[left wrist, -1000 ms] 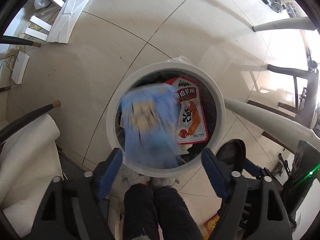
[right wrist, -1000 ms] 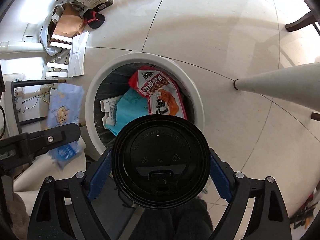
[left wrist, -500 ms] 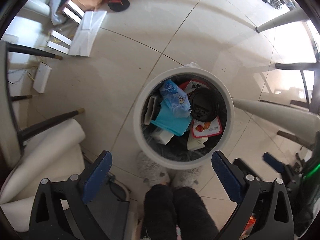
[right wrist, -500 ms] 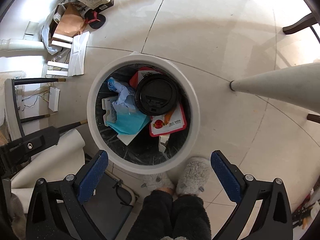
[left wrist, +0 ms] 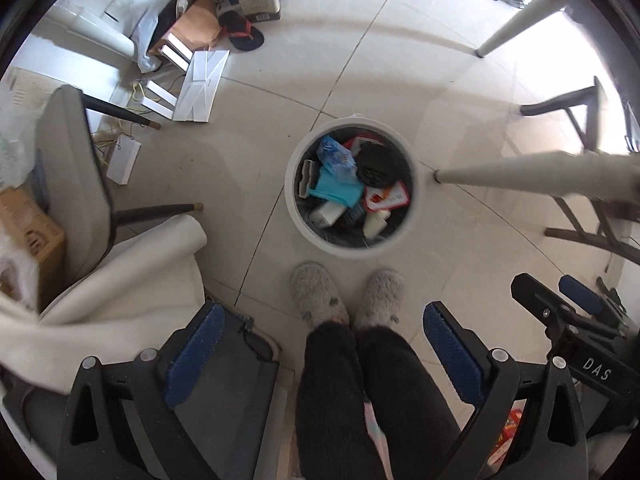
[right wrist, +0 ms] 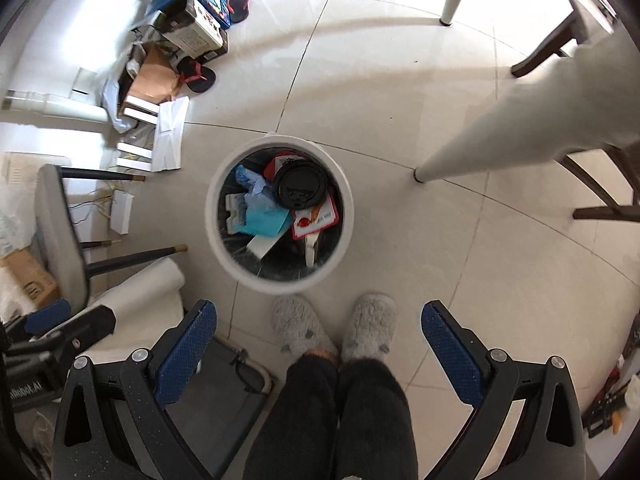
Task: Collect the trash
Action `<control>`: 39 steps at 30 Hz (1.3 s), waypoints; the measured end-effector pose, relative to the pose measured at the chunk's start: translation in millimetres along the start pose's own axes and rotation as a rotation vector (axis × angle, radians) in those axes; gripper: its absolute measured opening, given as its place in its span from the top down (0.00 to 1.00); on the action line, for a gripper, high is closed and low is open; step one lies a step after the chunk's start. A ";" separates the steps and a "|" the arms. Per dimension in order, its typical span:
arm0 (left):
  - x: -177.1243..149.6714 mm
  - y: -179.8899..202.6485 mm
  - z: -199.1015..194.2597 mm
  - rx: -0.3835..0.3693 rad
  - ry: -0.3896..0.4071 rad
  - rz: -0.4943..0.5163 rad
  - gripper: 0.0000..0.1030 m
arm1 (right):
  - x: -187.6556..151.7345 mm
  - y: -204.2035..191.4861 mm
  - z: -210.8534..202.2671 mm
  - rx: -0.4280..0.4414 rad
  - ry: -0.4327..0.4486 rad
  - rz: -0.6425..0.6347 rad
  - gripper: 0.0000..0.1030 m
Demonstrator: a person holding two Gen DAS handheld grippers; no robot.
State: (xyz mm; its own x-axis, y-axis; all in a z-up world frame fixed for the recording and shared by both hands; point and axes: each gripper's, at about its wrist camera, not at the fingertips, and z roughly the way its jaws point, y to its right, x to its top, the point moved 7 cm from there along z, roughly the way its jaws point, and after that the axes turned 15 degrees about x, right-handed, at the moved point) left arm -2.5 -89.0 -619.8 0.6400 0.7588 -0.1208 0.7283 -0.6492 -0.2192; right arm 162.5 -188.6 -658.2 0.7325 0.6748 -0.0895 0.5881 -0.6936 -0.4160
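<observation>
A white round trash bin point(left wrist: 414, 216) stands on the tiled floor, also in the right wrist view point(right wrist: 346, 216). Inside lie a black cup lid point(left wrist: 376, 164) point(right wrist: 298, 188), a blue wrapper point(left wrist: 336, 156) point(right wrist: 252, 184), a teal piece point(left wrist: 334, 192) point(right wrist: 264, 220) and a red-and-white packet point(left wrist: 386, 198) point(right wrist: 314, 218). My left gripper point(left wrist: 320, 320) is open and empty, high above the bin. My right gripper point(right wrist: 320, 316) is open and empty, also high above it.
The person's grey slippers point(left wrist: 316, 292) stand just in front of the bin. A grey chair point(left wrist: 76, 184) and white cloth point(left wrist: 120, 280) are at the left. Boxes and papers point(left wrist: 200, 84) lie far left. White table legs point(left wrist: 520, 170) and dark chair legs point(left wrist: 576, 104) are at the right.
The blue wrapper left my left gripper and the black lid left my right gripper; both now lie in the bin. Both grippers have risen well above the bin.
</observation>
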 end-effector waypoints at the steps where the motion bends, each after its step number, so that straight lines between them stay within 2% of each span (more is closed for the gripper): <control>1: -6.6 -2.1 -16.4 -0.003 0.009 0.003 0.01 | -5.5 -4.2 -17.1 0.007 -0.001 -0.003 0.00; 8: -36.1 -13.5 -124.6 -0.063 0.098 0.029 0.01 | -41.2 -46.0 -153.3 0.103 0.019 -0.027 0.00; 12: -46.5 -19.3 -182.4 -0.102 0.153 0.085 0.01 | -56.6 -72.3 -225.1 0.146 0.046 -0.044 0.00; 17: -50.3 -28.3 -246.7 -0.174 0.222 0.168 0.01 | -73.6 -101.9 -300.1 0.197 0.088 -0.042 0.00; 22: -52.8 -43.8 -296.4 -0.247 0.275 0.266 0.01 | -93.6 -134.0 -364.7 0.225 0.169 -0.016 0.00; 24: -54.2 -53.4 -311.2 -0.261 0.301 0.302 0.01 | -105.2 -148.8 -384.0 0.256 0.194 0.004 0.00; 29: -58.7 -69.5 -337.4 -0.326 0.316 0.359 0.00 | -129.0 -177.9 -413.4 0.272 0.253 0.065 0.00; 34: -65.3 -86.9 -353.6 -0.345 0.341 0.393 0.00 | -147.5 -206.5 -416.2 0.286 0.299 0.120 0.00; 39: -68.7 -99.4 -360.1 -0.363 0.331 0.408 0.00 | -160.7 -227.9 -416.3 0.291 0.312 0.139 0.00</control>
State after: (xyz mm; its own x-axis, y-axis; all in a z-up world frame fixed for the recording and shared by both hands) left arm -30.8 -95.4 -241.1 0.8829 0.4283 0.1926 0.4095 -0.9029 0.1308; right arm 53.4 -243.9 -172.3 0.8924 0.4409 0.0963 0.3887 -0.6424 -0.6605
